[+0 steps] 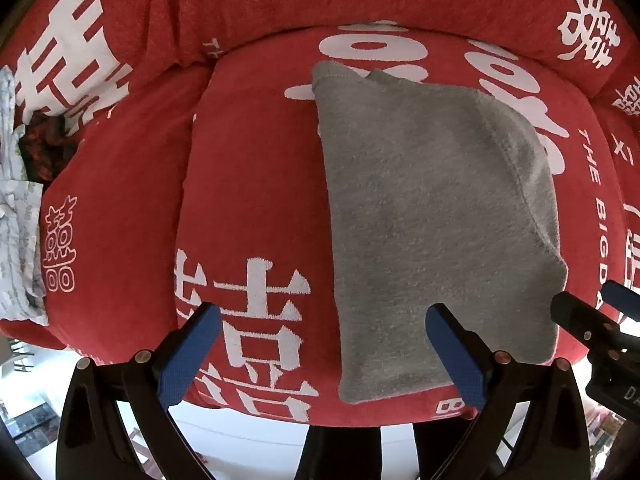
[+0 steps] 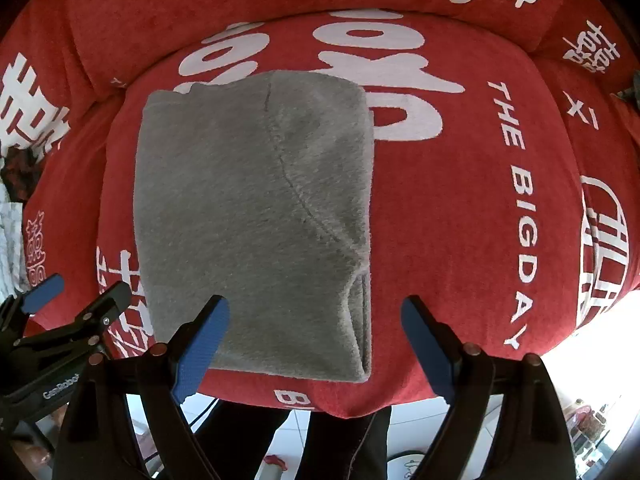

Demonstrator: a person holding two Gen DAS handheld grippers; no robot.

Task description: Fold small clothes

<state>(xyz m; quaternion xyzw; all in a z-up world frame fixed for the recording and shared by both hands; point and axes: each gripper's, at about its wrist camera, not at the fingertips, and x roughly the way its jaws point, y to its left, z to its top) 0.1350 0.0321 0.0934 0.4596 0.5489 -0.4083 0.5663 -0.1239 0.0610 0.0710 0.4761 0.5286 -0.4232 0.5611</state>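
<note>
Left gripper (image 1: 323,354): blue pads spread wide, nothing between them, hanging above the near edge of the seat. Right gripper (image 2: 316,344): likewise wide apart and empty, poised just over the near end of the grey garment (image 2: 256,216).

Grey fleece garment lying flat on the red cushion (image 2: 460,208), already doubled into a compact oblong; curved seam running across the top layer, folded layers showing at the near right corner. Probably folded or nearly so; perhaps one more fold or a tidy-up left, and possibly further pieces to do, judging by the pale patterned cloth (image 1: 16,220) bunched at the far left.

Red towelling cover with large white characters and the words "THE BIG DAY"; raised padded back behind. Below the seat edge, bright pale tiled floor and dark trouser legs (image 2: 348,440).
</note>
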